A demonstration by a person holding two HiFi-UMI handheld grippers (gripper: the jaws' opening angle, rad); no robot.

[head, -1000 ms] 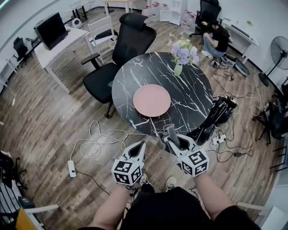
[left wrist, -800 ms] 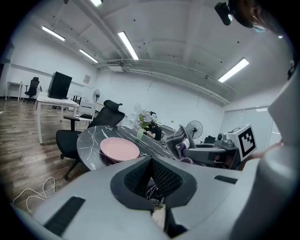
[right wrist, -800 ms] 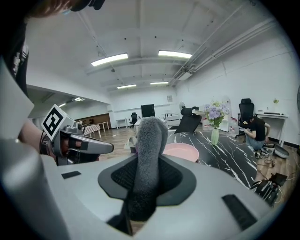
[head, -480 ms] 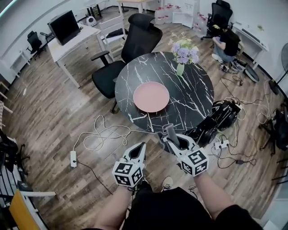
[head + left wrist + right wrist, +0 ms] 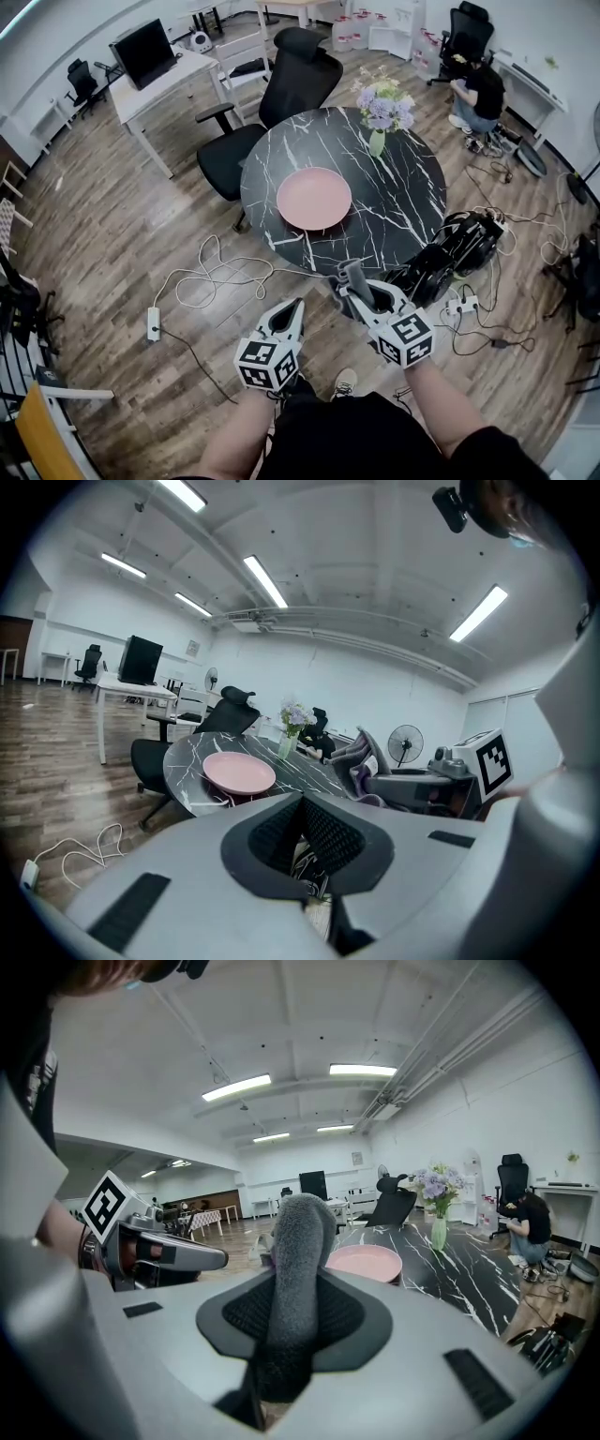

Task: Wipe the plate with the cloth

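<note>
White desk [image 5: 161, 82]: rectangular, flat top, carries a dark flat monitor [image 5: 143, 52].

Cable [image 5: 208, 277]: pale, looped loosely on the wood-plank floor, ends at a white power strip [image 5: 151, 325].

Office chair [image 5: 286, 82]: black, padded, high-backed, at the table's far left edge.

Left gripper [image 5: 293, 305]: grey moulded shell with ribbed black pads. Jaws pressed together with nothing between them, held above the floor short of the table.

Plate [image 5: 314, 198]: pink, round, smooth, shallow rim. It lies flat on the table's near-left part, well apart from both grippers.

Table [image 5: 403, 192]: round, glossy black top with white marble veining.

Right gripper [image 5: 362, 292]: same build, jaws clamped on the cloth [image 5: 353, 276], a grey, fuzzy, rolled column standing up past the tips, clear of the plate.

Vase of flowers [image 5: 379, 111]: slim pale-green glass, lilac blooms, at the far edge of the table.

Bag [image 5: 452, 251]: black, bulky, on the floor against the table's right side.
</note>
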